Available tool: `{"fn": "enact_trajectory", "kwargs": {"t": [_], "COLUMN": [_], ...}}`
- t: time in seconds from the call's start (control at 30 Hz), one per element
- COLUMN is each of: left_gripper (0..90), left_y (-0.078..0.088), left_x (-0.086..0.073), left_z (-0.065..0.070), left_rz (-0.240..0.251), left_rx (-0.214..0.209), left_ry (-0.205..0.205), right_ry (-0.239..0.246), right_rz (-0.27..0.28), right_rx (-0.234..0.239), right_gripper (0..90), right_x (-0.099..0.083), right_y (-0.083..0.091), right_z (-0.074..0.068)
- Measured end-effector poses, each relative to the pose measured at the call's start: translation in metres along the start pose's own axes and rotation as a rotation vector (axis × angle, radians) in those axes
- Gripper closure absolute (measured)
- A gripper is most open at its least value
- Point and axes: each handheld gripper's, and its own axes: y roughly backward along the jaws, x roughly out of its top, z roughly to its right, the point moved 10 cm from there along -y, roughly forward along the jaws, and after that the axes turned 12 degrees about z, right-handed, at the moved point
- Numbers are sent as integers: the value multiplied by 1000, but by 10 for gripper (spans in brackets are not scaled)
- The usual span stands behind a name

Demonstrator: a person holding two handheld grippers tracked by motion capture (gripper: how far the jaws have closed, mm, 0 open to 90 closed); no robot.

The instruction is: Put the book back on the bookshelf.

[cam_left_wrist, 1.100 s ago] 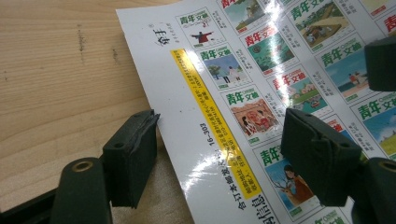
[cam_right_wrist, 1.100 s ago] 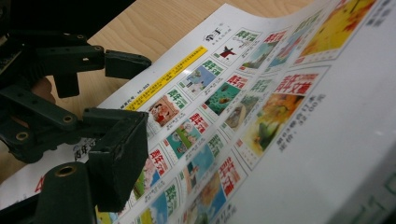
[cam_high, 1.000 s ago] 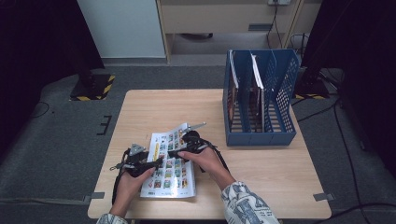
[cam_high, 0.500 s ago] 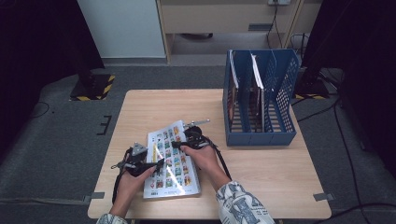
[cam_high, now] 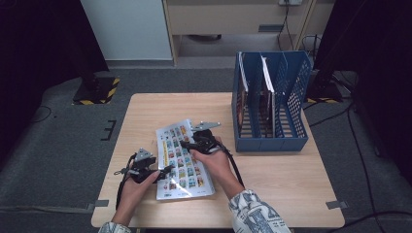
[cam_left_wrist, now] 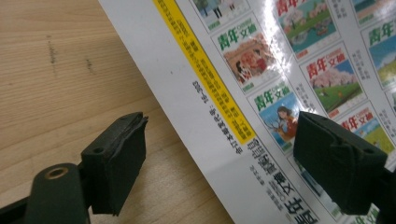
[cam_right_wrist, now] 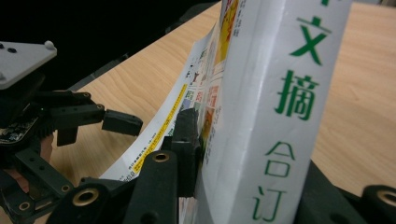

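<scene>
lying on the wooden bench (cam_high: 272, 174), a thick magazine (cam_high: 182, 158) with a cover of small pictures, its right spine edge raised off the wood. clamped on that spine by the right tongs (cam_right_wrist: 233, 154), having just been closing, one pad on the cover and the other behind the spine. hovering at the lower left corner, the left tongs (cam_left_wrist: 224, 168), spread wide and gripping nothing. well apart to the right, a blue file rack (cam_high: 272, 104) holding books upright.
</scene>
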Motion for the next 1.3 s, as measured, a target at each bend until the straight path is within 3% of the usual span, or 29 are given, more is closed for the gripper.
{"fn": "enact_trajectory", "kwargs": {"t": [0.17, 0.3, 0.5, 0.6, 0.73, 1.03, 1.13, 1.17, 1.3], "left_gripper": [168, 176, 184, 186, 306, 313, 346, 401, 509], "left_y": [0, -1, -1, -1, 0, -3, -2, 1, 4], "left_x": [1, 0, -2, -2, 2, -5, -4, -3, 1], "left_z": [4, 11, 17, 17, 20, 25, 24, 21, 17], "left_rz": [4, -1, -13, -20, 1, -39, -42, -43, -32], "left_rx": [-30, -88, -134, -138, -158, -191, -199, -207, -212], "left_ry": [13, 32, 42, 38, 46, 31, 52, 85, 129], "right_ry": [40, 87, 150, 154, 170, 178, 168, 166, 167], "right_rz": [37, 73, 125, 141, 183, 255, 258, 260, 263], "right_rx": [1, 7, 15, 15, 23, 57, 72, 75, 84], "right_gripper": [709, 713, 719, 720, 725, 733, 734, 734, 735], "right_x": [8, 19, 31, 34, 43, 55, 55, 55, 55], "right_y": [5, 10, 14, 15, 20, 26, 27, 27, 26], "right_z": [-2, -7, -12, -13, -14, -18, -20, -21, -22]}}
